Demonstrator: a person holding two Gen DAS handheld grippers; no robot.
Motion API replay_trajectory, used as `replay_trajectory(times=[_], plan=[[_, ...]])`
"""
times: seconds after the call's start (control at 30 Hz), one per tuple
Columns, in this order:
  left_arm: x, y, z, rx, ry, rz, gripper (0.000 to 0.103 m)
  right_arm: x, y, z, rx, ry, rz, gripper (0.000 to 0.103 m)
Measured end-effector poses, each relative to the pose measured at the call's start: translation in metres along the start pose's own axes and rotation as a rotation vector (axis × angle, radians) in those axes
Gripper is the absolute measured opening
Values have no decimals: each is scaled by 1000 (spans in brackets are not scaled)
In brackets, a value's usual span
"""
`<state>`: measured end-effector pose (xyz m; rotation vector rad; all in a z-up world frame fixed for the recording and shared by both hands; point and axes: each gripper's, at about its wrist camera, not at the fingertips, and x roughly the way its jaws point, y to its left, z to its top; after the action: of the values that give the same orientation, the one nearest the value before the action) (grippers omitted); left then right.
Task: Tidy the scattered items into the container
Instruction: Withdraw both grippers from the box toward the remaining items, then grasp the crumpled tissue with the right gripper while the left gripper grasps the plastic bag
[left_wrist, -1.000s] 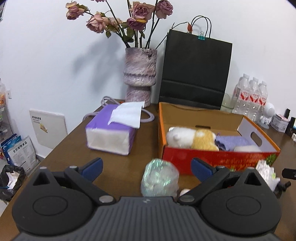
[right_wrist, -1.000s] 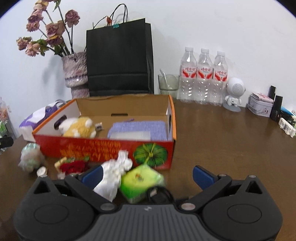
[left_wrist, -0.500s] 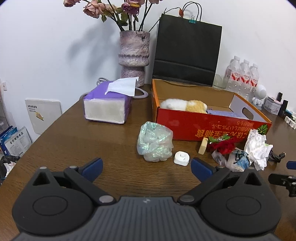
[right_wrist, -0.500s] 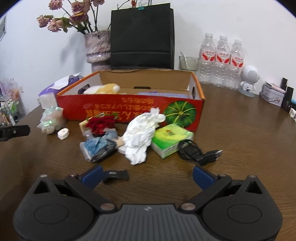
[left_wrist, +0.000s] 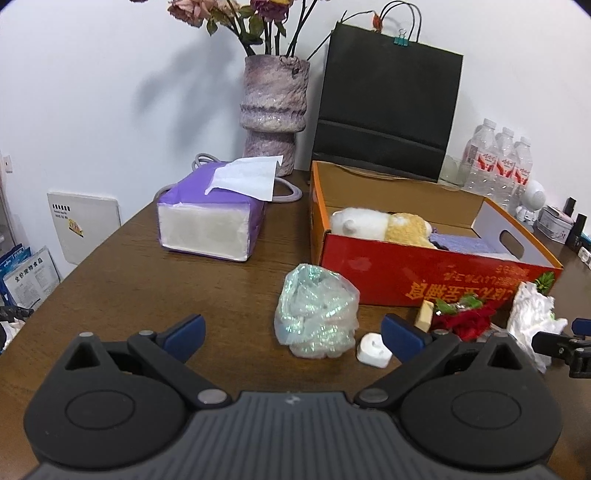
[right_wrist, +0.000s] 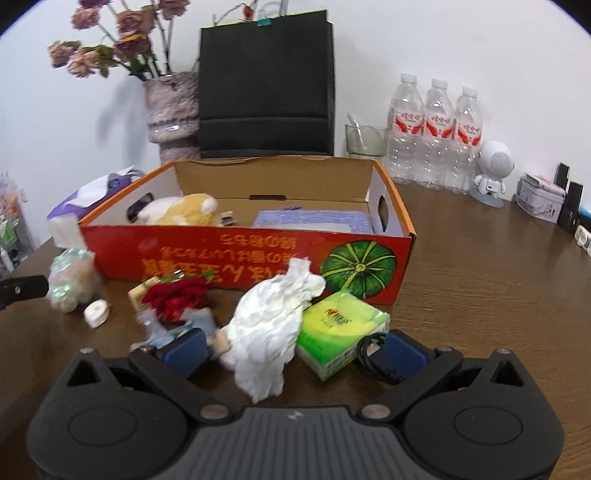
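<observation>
Clutter before red box (right_wrist: 243, 254), crumpled tissue (right_wrist: 269, 332) between right gripper's (right_wrist: 293, 349) spread, empty fingers.

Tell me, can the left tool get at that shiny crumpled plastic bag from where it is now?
Probably yes. The left tool is open, and the crumpled plastic bag sits just ahead between its fingers on bare table. Only the small white round piece lies beside it, near the right finger.

The flowers (left_wrist: 236, 14) run off the top edge at 12 o'clock. In the right wrist view the blue packet (right_wrist: 192, 325) is smeared and half hidden behind a fingertip (right_wrist: 184, 349) — its print is unreadable. The black cable (right_wrist: 373, 360) sits partly under the other pad.
</observation>
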<state>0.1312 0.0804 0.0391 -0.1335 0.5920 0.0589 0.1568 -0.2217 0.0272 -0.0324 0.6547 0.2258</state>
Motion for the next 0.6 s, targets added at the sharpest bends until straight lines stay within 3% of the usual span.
replay_trajectory(times=[0.27, 0.37, 0.43, 0.47, 0.53, 0.6], plan=[[33, -5, 9, 3, 28, 5, 103, 22, -1, 10, 11, -9, 37, 90], [45, -5, 10, -11, 45, 5, 103, 27, 2, 12, -7, -13, 43, 74], [48, -5, 8, -18, 46, 3, 103, 29, 3, 12, -18, -16, 34, 48], [50, -4, 7, -20, 45, 1, 103, 30, 3, 12, -21, -15, 34, 42], [51, -3, 6, -23, 51, -3, 97, 29, 2, 11, -20, -21, 48, 31], [51, 0, 5, -30, 54, -10, 82, 25, 1, 11, -10, -29, 70, 28]])
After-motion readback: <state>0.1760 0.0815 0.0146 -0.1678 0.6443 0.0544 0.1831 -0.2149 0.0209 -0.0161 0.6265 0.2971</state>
